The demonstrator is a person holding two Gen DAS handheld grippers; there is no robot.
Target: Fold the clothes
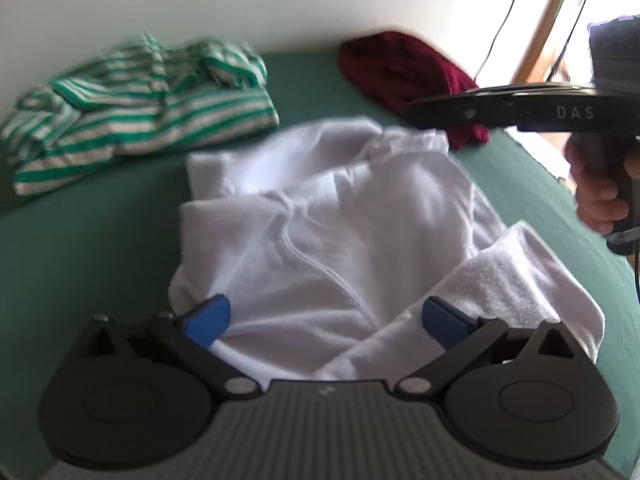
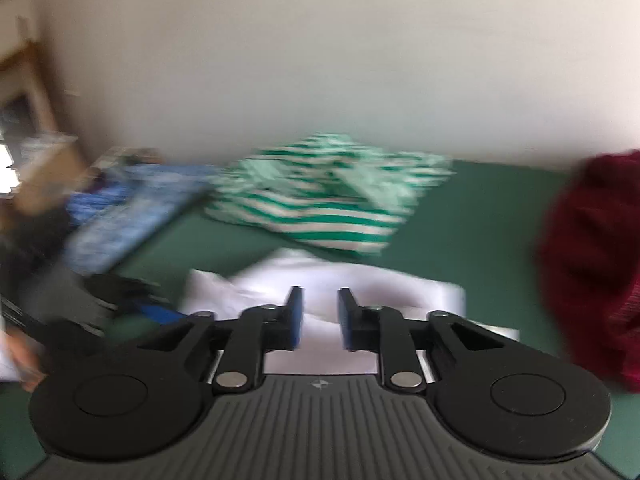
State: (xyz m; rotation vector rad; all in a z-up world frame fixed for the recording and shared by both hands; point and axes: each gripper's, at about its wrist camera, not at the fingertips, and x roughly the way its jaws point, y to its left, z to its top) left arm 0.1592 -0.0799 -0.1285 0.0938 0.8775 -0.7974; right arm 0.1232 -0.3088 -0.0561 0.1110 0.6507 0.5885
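Left wrist view: my left gripper stands spread wide above the white garment, which lies crumpled on the green surface; nothing is pinched. My right gripper hovers over the same white garment with a narrow gap between its blue pads, and nothing between them. My right hand grips its handle. A striped green garment and a dark red garment lie farther back, apart.
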